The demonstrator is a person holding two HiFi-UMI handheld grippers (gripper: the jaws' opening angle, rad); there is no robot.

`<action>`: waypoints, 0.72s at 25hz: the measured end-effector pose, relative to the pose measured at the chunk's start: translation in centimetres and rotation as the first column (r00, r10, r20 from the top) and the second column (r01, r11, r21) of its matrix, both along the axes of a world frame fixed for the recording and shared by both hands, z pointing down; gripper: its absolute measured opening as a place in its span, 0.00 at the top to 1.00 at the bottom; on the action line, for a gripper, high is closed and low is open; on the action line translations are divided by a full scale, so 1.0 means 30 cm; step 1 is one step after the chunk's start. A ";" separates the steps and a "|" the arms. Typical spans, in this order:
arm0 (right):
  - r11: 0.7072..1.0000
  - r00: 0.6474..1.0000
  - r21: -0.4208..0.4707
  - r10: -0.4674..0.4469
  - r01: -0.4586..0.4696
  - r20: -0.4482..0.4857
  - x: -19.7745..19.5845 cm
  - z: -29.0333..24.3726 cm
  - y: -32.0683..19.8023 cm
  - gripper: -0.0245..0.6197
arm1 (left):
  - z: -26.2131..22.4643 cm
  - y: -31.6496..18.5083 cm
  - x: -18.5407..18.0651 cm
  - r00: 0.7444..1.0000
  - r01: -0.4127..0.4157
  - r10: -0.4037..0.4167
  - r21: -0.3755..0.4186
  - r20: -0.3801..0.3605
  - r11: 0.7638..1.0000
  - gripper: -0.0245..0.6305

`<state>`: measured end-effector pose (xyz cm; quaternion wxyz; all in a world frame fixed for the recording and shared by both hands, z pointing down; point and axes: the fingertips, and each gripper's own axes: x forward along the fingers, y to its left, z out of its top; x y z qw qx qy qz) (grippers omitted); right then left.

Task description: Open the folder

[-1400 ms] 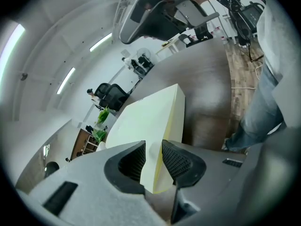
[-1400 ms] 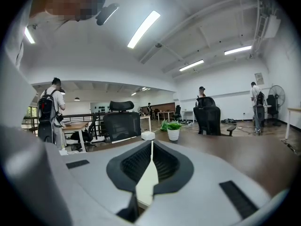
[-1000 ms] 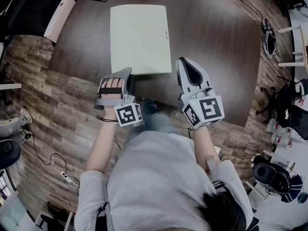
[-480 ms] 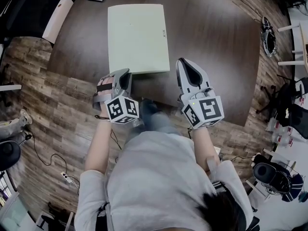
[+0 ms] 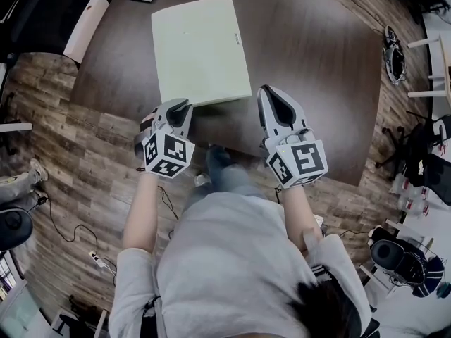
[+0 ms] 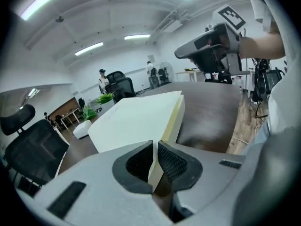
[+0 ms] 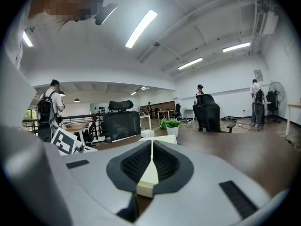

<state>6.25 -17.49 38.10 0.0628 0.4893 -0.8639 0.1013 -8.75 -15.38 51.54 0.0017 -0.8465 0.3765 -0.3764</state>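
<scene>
The left gripper [image 6: 155, 149] rolled; gripper views alone show it and the right gripper [image 7: 151, 149] pinching the folder [image 5: 201, 48].

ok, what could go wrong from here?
1. The left gripper pinches only the near corner of the folder and the right gripper sits beside it, so lifting may drag or swivel the whole folder rather than open it.
2. That corner is near the table edge; it could slide off.

folder [image 5: 199, 48] on table [image 5: 317, 83] | left gripper [image 5: 179, 105] at its corner | right gripper [image 5: 270, 91] beside
</scene>
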 end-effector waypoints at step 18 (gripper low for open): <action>0.977 0.994 -0.215 -0.023 -0.001 -0.110 0.035 0.436 -0.051 0.94 | 0.014 -0.003 0.015 1.000 -0.021 0.020 -0.027 -0.021 0.999 0.91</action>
